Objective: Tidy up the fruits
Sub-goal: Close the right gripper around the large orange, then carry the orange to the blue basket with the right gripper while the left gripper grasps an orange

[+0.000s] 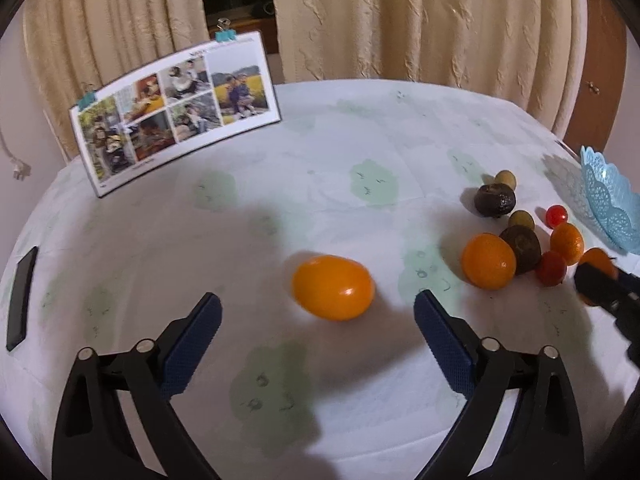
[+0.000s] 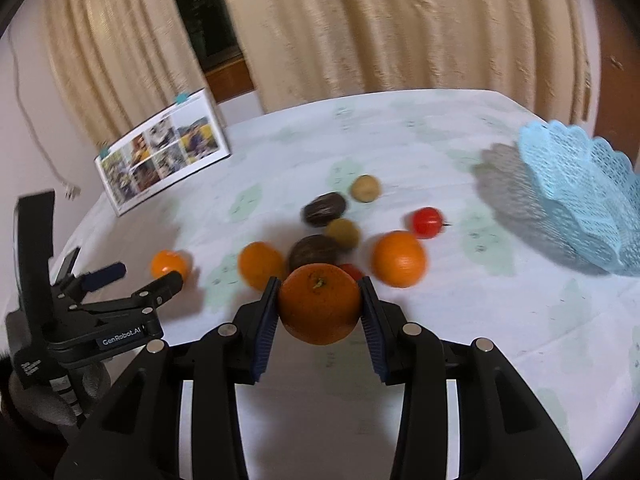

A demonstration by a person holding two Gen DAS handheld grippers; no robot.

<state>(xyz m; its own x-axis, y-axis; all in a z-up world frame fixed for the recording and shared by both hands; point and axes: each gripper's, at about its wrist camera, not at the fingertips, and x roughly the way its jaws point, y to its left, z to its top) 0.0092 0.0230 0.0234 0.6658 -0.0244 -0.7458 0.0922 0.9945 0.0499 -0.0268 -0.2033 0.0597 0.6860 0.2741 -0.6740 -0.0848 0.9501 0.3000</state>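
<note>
White tablecloth [image 2: 460, 320], right tongs [image 2: 319, 300] clamping glossy dimpled orange [image 2: 319, 304]

On the tabletop [image 2: 500, 320], 1 orange [image 2: 320, 304] sits between the right tool's [image 2: 319, 300] pads; the fruit cluster [image 2: 340, 232] lies at 12 o'clock, the basket [image 2: 580, 200] at 2, the photo card [image 2: 160, 152] at 10.

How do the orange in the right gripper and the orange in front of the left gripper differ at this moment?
The orange in the right gripper is clamped between that gripper's pads, while the lone orange lies free on the tablecloth, ahead of the open left gripper. The held one is a deeper orange with a visible stem scar; the lone one is yellower, glossy and more egg-shaped. Both are orange-coloured fruit outside the blue basket.
</note>
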